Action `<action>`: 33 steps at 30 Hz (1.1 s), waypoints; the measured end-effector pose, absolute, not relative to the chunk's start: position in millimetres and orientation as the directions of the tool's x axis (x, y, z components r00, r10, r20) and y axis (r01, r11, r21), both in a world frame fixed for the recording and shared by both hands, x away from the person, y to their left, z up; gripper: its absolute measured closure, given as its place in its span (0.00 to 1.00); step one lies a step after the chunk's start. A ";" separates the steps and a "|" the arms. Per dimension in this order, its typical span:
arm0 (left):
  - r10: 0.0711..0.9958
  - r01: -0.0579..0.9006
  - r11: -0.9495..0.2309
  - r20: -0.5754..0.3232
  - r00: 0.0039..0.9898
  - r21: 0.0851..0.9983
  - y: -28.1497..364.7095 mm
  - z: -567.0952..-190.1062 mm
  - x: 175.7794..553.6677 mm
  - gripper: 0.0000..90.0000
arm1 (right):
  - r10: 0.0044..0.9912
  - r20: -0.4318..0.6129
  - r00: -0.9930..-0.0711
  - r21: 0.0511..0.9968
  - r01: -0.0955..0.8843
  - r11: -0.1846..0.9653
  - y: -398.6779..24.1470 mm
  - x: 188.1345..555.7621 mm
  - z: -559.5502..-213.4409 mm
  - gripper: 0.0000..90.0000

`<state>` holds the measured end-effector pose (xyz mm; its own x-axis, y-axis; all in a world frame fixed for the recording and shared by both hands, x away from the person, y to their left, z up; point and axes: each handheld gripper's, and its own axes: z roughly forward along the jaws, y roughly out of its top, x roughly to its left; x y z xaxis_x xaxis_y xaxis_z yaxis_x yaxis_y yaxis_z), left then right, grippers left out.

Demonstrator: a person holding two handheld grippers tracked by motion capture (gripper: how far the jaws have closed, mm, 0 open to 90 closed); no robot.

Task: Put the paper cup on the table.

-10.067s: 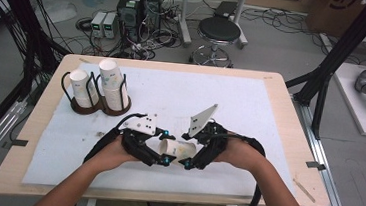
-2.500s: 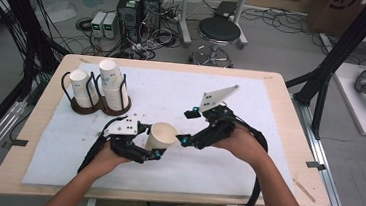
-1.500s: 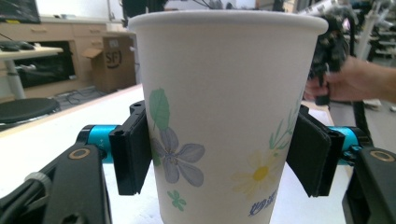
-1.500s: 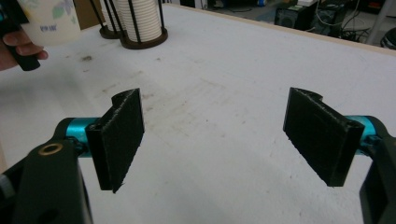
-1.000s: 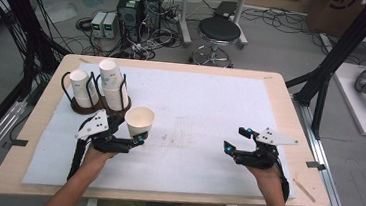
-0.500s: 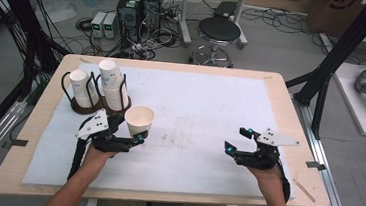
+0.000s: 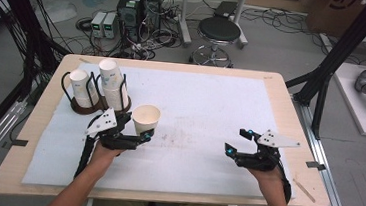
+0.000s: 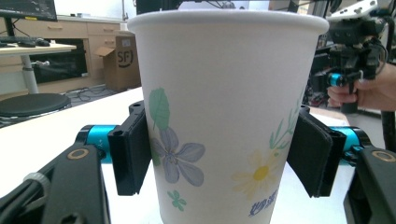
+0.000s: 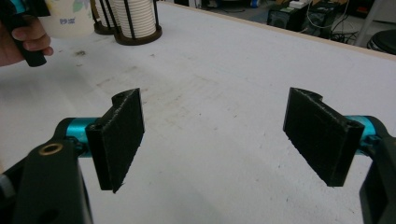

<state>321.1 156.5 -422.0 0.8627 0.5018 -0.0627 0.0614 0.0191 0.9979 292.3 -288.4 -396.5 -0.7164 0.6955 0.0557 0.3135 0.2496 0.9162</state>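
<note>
A flower-printed white paper cup (image 7: 145, 119) (image 8: 224, 116) stands upright at the left of the white mat, just in front of the cup rack. My left gripper (image 7: 137, 130) is shut on it, and both black pads (image 8: 133, 154) press its sides. The cup's base is out of sight below the jaws. My right gripper (image 7: 237, 141) (image 9: 219, 140) hovers low over the right side of the mat, open, with bare mat between its pads (image 9: 119, 140). The cup (image 9: 70, 16) and the left hand appear far off in the right gripper view.
A black wire rack (image 7: 96, 91) (image 9: 137, 18) holding two stacks of paper cups stands at the mat's back left, close behind the held cup. The white mat (image 7: 205, 110) covers most of the wooden table (image 7: 290, 117). A stool (image 7: 219, 31) and electronics lie beyond the far edge.
Earlier both grippers met at the cup near the table's middle. The left gripper carried the cup left toward the rack; the right gripper withdrew to the right, open. Nothing moved in the last second.
</note>
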 end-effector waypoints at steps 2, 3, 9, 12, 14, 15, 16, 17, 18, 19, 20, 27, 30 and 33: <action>0.508 0.064 0.035 -0.073 0.858 0.997 151.6 -423.3 324.6 0.34 | 0.694 0.057 -0.718 0.917 0.313 0.248 -288.0 292.5 -395.9 0.24; 0.512 0.064 0.040 -0.075 0.855 0.997 149.9 -423.8 326.0 0.34 | 0.693 0.057 -0.719 0.917 0.312 0.248 -287.8 292.9 -395.5 0.24; 0.523 0.088 0.044 -0.098 0.847 0.995 127.6 -426.9 342.2 0.34 | 0.690 0.055 -0.722 0.918 0.309 0.250 -288.7 295.6 -395.7 0.24; 0.527 0.093 0.028 -0.093 0.845 0.995 115.2 -427.5 349.6 0.35 | 0.692 0.059 -0.719 0.917 0.313 0.246 -290.0 296.2 -395.2 0.24; 0.529 0.108 0.022 -0.103 0.842 0.994 108.2 -429.6 355.2 0.35 | 0.693 0.058 -0.718 0.918 0.312 0.246 -290.6 296.5 -395.0 0.24; 0.531 0.111 0.020 -0.105 0.841 0.994 106.0 -430.5 357.0 0.35 | 0.694 0.059 -0.717 0.917 0.314 0.246 -290.8 296.0 -394.8 0.24; 0.531 0.116 0.018 -0.108 0.841 0.993 103.2 -431.6 359.3 0.35 | 0.695 0.059 -0.717 0.917 0.313 0.246 -290.8 295.8 -394.7 0.24; 0.532 0.122 0.013 -0.110 0.839 0.993 100.0 -433.0 361.9 0.35 | 0.694 0.058 -0.718 0.918 0.312 0.246 -291.0 295.4 -394.7 0.24; 0.536 0.124 0.005 -0.108 0.837 0.992 98.1 -433.7 363.5 0.35 | 0.693 0.056 -0.719 0.918 0.310 0.247 -291.1 295.2 -394.7 0.24; 0.543 0.133 -0.010 -0.106 0.833 0.991 94.2 -435.3 366.6 0.35 | 0.693 0.055 -0.719 0.918 0.308 0.248 -291.2 295.1 -394.7 0.24; 0.547 0.141 -0.026 -0.103 0.830 0.990 91.0 -436.7 368.8 0.35 | 0.693 0.058 -0.719 0.918 0.311 0.246 -291.1 294.6 -394.6 0.24; 0.561 0.175 -0.106 -0.086 0.823 0.979 73.8 -443.2 380.1 0.36 | 0.691 0.058 -0.721 0.920 0.307 0.243 -290.8 294.4 -393.2 0.24; 0.562 0.195 -0.151 -0.078 0.823 0.969 65.8 -444.5 383.7 0.35 | 0.688 0.056 -0.723 0.920 0.304 0.245 -291.0 294.2 -393.0 0.24; 0.577 0.208 -0.213 -0.049 0.816 0.955 59.5 -446.6 386.3 0.36 | 0.690 0.059 -0.722 0.921 0.305 0.241 -291.7 293.8 -392.5 0.24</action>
